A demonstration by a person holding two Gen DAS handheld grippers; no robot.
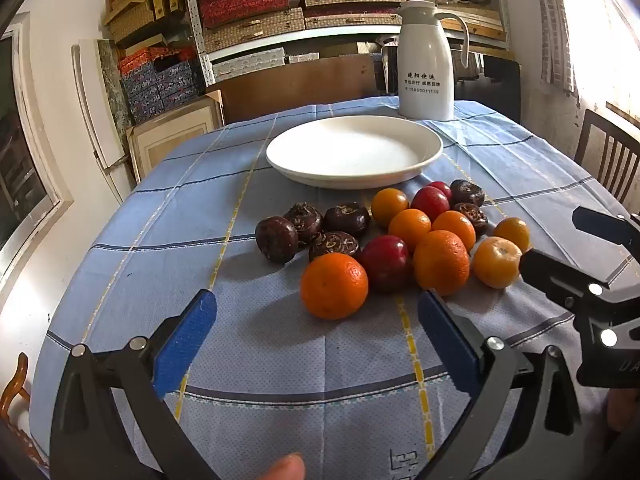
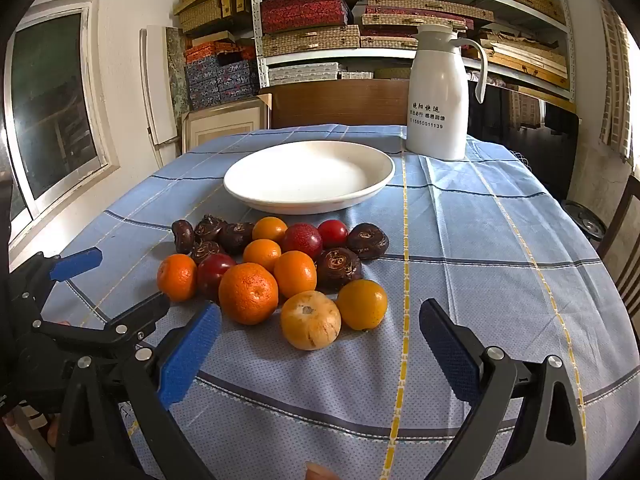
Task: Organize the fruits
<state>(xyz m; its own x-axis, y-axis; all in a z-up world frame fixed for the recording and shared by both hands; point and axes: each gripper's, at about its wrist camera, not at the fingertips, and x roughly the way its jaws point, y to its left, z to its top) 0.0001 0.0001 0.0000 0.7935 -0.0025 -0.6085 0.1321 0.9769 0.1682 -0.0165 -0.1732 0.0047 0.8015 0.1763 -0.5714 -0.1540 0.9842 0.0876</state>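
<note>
A pile of fruit lies on the blue checked tablecloth [image 1: 160,240]: several oranges, such as the nearest one [image 1: 334,286], red plums [image 1: 386,262] and dark water chestnuts [image 1: 276,238]. An empty white plate [image 1: 354,152] sits behind the pile. My left gripper [image 1: 316,340] is open and empty, just in front of the nearest orange. My right gripper [image 2: 320,344] is open and empty, in front of a pale orange [image 2: 310,320] and a yellow-orange fruit [image 2: 362,304]. The pile [image 2: 256,264] and plate [image 2: 308,176] show in the right wrist view too. Each gripper shows at the edge of the other's view.
A white thermos jug [image 1: 426,60] stands behind the plate to the right; it also shows in the right wrist view [image 2: 438,92]. Shelves of boxes [image 1: 280,8] fill the back wall. A wooden chair [image 1: 608,152] stands at the table's right side.
</note>
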